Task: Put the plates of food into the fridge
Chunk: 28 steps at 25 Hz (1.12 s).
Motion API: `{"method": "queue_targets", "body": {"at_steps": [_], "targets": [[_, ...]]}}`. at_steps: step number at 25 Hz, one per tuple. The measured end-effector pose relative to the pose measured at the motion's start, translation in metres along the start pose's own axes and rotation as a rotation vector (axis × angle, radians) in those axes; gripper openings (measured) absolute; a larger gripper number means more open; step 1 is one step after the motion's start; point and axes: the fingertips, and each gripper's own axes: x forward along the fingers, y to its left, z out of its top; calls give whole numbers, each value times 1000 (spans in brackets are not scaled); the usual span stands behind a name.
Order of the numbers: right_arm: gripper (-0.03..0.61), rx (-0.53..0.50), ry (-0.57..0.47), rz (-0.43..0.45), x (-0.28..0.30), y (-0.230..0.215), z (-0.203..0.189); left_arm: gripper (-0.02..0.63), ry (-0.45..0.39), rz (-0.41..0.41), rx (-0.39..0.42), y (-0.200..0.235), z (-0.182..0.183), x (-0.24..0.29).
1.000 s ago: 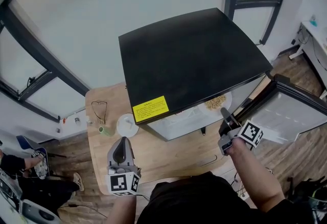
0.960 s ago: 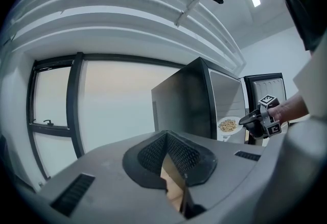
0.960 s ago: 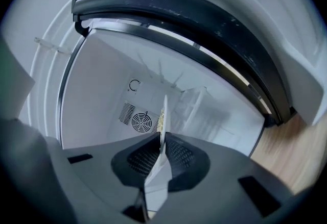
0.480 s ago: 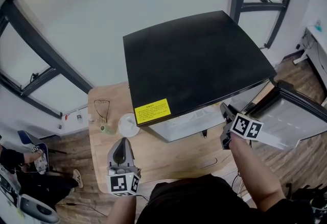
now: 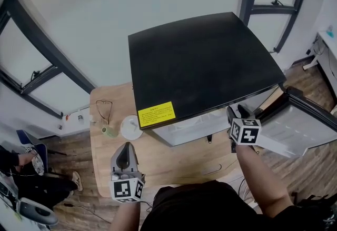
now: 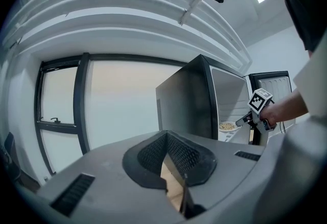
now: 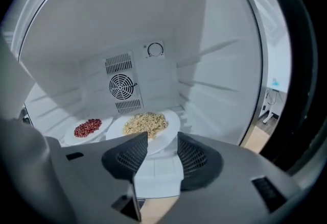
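Inside the open fridge (image 5: pixel 200 67), a white plate of yellow grains (image 7: pixel 145 123) rests on the floor of the compartment, beside a plate of red beans (image 7: pixel 88 127) to its left. My right gripper (image 7: pixel 162 139) is at the fridge mouth (image 5: pixel 237 112) with its jaws opening. The near rim of the grain plate lies between the pads, which do not press on it. My left gripper (image 5: pixel 125 147) is held low over the table's front edge, shut and empty (image 6: pixel 166 135). The left gripper view also catches the grain plate (image 6: pixel 227 126) at a distance.
The fridge door (image 5: pixel 300 124) stands open to the right. On the wooden table (image 5: pixel 174 156), left of the fridge, lie a small white plate (image 5: pixel 130 128), a pair of glasses (image 5: pixel 103 111) and a small green object (image 5: pixel 108 131). A fan grille (image 7: pixel 121 85) marks the fridge's back wall.
The grain plate, seen a second ago at the fridge's front edge, has gone in under the black top. My right gripper followed it toward the opening. The left gripper stayed put.
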Motion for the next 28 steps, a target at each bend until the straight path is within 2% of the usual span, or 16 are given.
{"method": "queue_targets", "body": {"at_steps": [5,10,12,15,21,28], "targets": [[195,11,-47,14,-8,1,2,3,-8,-5,-1,-4,1,-1],[195,-4,-61,25,-22,5,-1,3,6,-25,46,-8,-3,-8],[195,-11,-75,43,-29,10,-1,3,3,-35,40,-7,-3,-13],[188,-12,-95,97,-37,27,-2,3,-5,-45,31,-3,-3,-22],[140,-49,-144,152,-60,67,-6,3,2,-20,28,20,-5,-52],[133,-66,-150,252,-81,135,-31,3,11,49,1,61,-16,-108]]}}
